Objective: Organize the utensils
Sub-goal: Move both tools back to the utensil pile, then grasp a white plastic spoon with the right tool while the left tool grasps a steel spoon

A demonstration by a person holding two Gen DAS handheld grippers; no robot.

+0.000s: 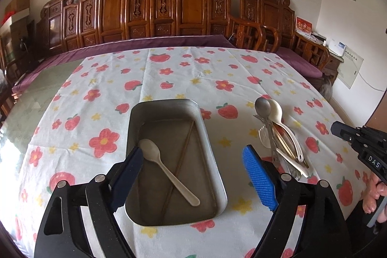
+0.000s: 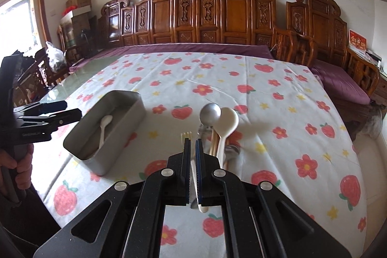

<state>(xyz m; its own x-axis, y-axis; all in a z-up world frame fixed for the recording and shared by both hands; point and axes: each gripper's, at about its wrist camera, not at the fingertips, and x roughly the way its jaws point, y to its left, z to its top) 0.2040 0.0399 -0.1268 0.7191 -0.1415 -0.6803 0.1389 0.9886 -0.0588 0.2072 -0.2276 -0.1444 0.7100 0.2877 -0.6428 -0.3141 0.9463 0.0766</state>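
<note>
Blue-padded and spread wide, the left gripper (image 1: pixel 193 173) hangs over the near end of the rectangular grey metal tin (image 1: pixel 210 137) with nothing between its fingers. Inside the tin lie a cream plastic spoon (image 1: pixel 167 168), bowl toward the far end, and thin brown chopsticks (image 1: pixel 183 151) crossing under its handle. Right of the tin, apart from it, sits the heap of loose utensils (image 1: pixel 280 137) on the strawberry-and-flower tablecloth (image 1: pixel 96 93): a round steel spoon (image 1: pixel 262 105), a cream ladle-shaped spoon (image 1: pixel 277 108), forks and chopsticks piled together. Only the right wrist view shows the right gripper (image 2: pixel 192 142) from behind, its jaws clenched on the handle of a cream plastic fork (image 2: pixel 186 135), whose tines stick out past the fingertips, just before the heap. That view hides the chopsticks in the tin behind its wall. Behind the table stands a carved wooden bench (image 1: pixel 169 6) with a purple cushion.
</note>
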